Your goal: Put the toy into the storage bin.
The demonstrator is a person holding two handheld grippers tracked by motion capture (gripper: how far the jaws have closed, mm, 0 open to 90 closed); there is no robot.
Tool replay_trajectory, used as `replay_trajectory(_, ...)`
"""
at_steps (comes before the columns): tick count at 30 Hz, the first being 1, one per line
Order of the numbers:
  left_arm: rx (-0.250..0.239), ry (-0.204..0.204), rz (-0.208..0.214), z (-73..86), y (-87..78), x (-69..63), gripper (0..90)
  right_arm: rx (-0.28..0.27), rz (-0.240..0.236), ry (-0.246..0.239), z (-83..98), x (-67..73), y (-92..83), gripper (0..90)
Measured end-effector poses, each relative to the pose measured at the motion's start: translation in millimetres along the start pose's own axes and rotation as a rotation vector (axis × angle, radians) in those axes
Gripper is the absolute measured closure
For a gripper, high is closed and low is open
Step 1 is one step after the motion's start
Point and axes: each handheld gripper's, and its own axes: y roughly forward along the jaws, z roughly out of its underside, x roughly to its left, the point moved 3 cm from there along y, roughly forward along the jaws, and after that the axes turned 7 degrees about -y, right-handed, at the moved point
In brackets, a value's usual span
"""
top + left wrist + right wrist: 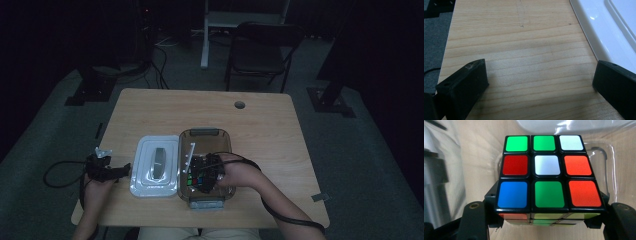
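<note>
High view dim, surroundings black; gripper views brighter, soft, glare on white lid (599, 27).

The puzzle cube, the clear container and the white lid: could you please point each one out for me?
puzzle cube (547, 165), right gripper view, white centre sticker of its top face.
clear container (205, 133), high view, far rim by the grey latch.
white lid (145, 175), high view, flat left part.

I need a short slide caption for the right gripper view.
Right gripper holds a scrambled puzzle cube over the clear container.
</note>
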Motion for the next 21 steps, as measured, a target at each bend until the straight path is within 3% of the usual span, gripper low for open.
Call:
replay_trajectory(11, 0.0, 0.001, 0.0, 0.0, 0.0, 0.0, 0.5, 0.078, -0.008, -0.03, -5.3, 2.8, 12.5, 33.7)
replay_trajectory(21, 0.0, 0.002, 0.002, 0.0, 0.0, 0.1, 0.5, 0.098, -0.041, -0.02, -6.9, 2.6, 17.0, 33.6)
